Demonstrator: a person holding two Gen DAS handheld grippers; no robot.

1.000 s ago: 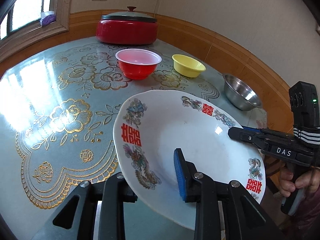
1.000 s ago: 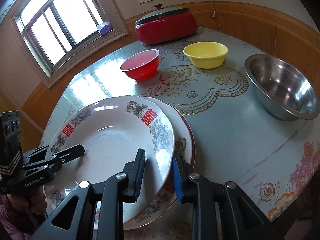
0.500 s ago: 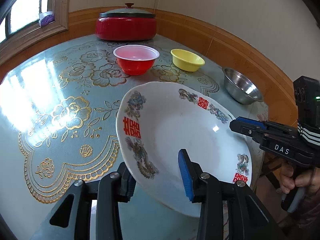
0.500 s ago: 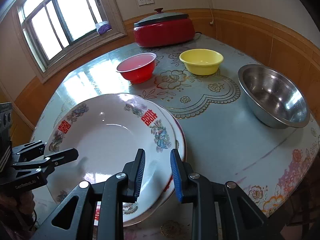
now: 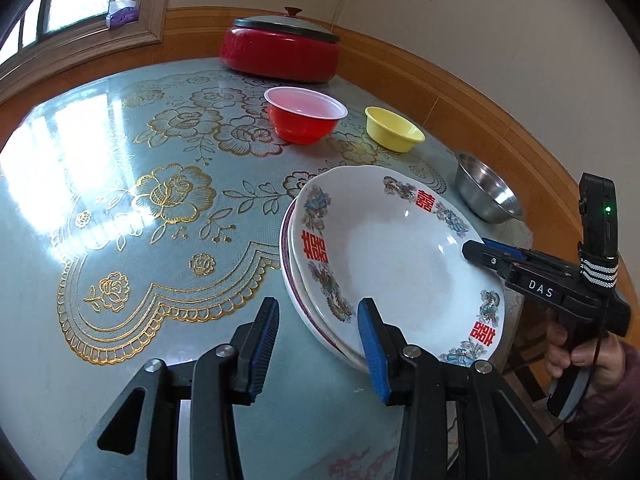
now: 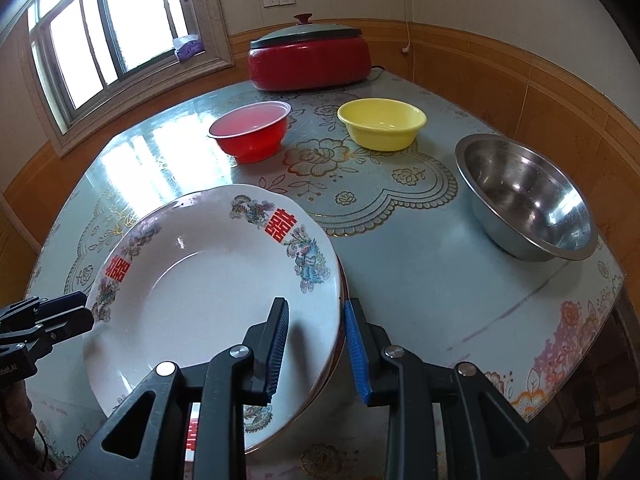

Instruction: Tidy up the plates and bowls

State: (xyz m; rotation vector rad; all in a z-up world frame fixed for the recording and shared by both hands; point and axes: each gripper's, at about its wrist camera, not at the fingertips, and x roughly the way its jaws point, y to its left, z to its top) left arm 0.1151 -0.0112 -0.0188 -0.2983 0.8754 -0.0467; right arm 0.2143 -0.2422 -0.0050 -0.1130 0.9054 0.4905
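A white plate with red characters [image 5: 392, 264] [image 6: 200, 288] lies stacked on a second plate with a dark red rim [image 5: 286, 252] [image 6: 343, 312] near the table's front edge. My left gripper [image 5: 318, 344] is open, its fingers off the stack's near edge. My right gripper [image 6: 316, 344] is open, its jaws straddling the stack's right rim without gripping it. A red bowl [image 5: 306, 114] [image 6: 250, 130], a yellow bowl [image 5: 394, 128] [image 6: 382, 122] and a steel bowl [image 5: 486, 192] [image 6: 524, 194] stand apart on the table.
A red lidded electric pot [image 5: 280, 50] [image 6: 308, 58] stands at the table's far edge by the wall. The table [image 5: 120, 200] has a glossy blue floral cover. A window [image 6: 100, 32] is at the left.
The white plate came down onto the second plate. Both grippers let go of it, opened and drew back from its rim.
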